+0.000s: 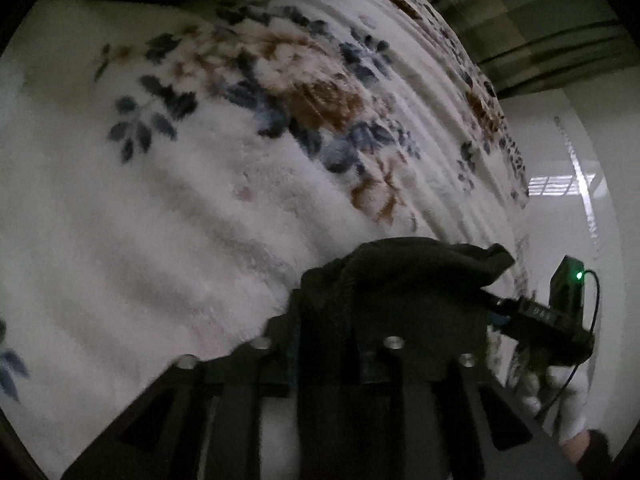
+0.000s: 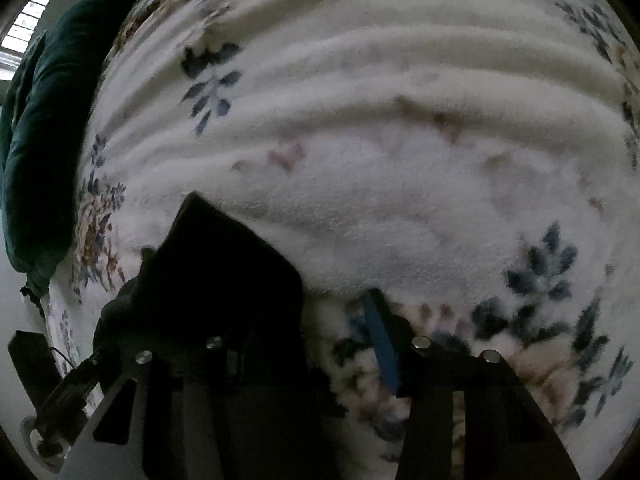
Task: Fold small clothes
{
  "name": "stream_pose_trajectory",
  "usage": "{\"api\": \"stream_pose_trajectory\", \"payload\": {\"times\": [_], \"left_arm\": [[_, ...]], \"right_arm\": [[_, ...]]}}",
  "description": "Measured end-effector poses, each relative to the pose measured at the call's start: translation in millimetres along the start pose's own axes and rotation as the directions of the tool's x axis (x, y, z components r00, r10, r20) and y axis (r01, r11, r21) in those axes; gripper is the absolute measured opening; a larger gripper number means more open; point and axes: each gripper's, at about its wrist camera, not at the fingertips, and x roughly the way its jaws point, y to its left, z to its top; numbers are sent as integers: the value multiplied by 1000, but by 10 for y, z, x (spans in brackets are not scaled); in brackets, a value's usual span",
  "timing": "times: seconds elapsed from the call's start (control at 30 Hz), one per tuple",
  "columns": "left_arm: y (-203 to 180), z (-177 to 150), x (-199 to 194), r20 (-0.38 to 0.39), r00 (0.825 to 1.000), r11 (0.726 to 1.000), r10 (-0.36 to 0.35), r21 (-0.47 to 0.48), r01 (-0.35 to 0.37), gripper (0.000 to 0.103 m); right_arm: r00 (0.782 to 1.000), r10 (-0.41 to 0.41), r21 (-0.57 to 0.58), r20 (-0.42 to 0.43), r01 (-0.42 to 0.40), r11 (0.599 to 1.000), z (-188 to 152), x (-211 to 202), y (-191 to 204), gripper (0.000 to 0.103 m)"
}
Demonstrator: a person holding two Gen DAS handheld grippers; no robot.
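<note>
A small dark garment (image 1: 404,276) is bunched over my left gripper (image 1: 344,320), which is shut on it and holds it above a white fleece blanket with blue and brown flowers (image 1: 200,184). The cloth hides the left fingertips. In the right wrist view the same dark garment (image 2: 224,268) drapes over the left finger of my right gripper (image 2: 336,320). The right gripper is open: its blue-padded right finger (image 2: 382,340) stands apart from the cloth-covered one. The flowered blanket (image 2: 380,184) lies just below.
The other gripper with a green light (image 1: 568,292), held by a white-gloved hand (image 1: 568,400), is at the right. A dark green cushion (image 2: 40,140) lies at the blanket's left edge. A striped curtain (image 1: 532,12) and white floor (image 1: 560,152) lie beyond the blanket.
</note>
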Motion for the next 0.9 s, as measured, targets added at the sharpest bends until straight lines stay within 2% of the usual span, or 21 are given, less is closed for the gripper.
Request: {"api": "stream_pose_trajectory", "payload": {"times": [0.07, 0.1, 0.13, 0.23, 0.3, 0.37, 0.43, 0.53, 0.67, 0.77, 0.87, 0.9], "left_arm": [[-63, -67, -145, 12, 1000, 1000, -9, -7, 9, 66], [-117, -129, -251, 27, 999, 1000, -30, 4, 30, 73], [-178, -179, -332, 42, 999, 1000, -28, 13, 28, 76], [-359, -510, -720, 83, 995, 996, -58, 70, 52, 76], [-450, -859, -1031, 100, 992, 993, -73, 97, 63, 76], [-510, -1253, -1273, 102, 994, 993, -43, 112, 31, 76], [-520, -1702, -1472, 78, 997, 995, -23, 102, 15, 76], [-459, -2460, -1694, 2, 1000, 998, 26, 64, -26, 76], [-208, -3312, -1757, -110, 991, 996, 78, -41, -83, 76], [98, -3899, -1617, -198, 976, 986, 92, -117, -117, 76], [327, -4263, -1402, -265, 962, 980, 71, -163, -118, 77], [403, -4372, -1286, -289, 957, 979, 36, -183, -92, 76]], "right_arm": [[1000, -22, -15, -1, 22, 1000, -78, -106, 15, 56], [1000, -30, -34, 8, 31, 999, -160, -217, 39, 63], [1000, -17, -50, 13, 17, 999, -307, -314, 52, 66], [999, 39, -91, -12, -40, 995, -828, -642, 36, 70], [995, 95, -92, -43, -99, 991, -1209, -855, -33, 74], [988, 131, -84, -87, -138, 987, -1712, -1069, -159, 75], [977, 159, -61, -139, -169, 984, -2189, -1226, -301, 75], [959, 185, -12, -217, -192, 981, -2938, -1406, -566, 75], [935, 172, 44, -311, -167, 985, -3874, -1432, -909, 75], [909, 174, 109, -380, -142, 984, -4520, -1217, -1208, 75], [890, 191, 141, -415, -145, 979, -4977, -857, -1345, 75], [887, 202, 143, -416, -156, 977, -5101, -742, -1377, 75]]}}
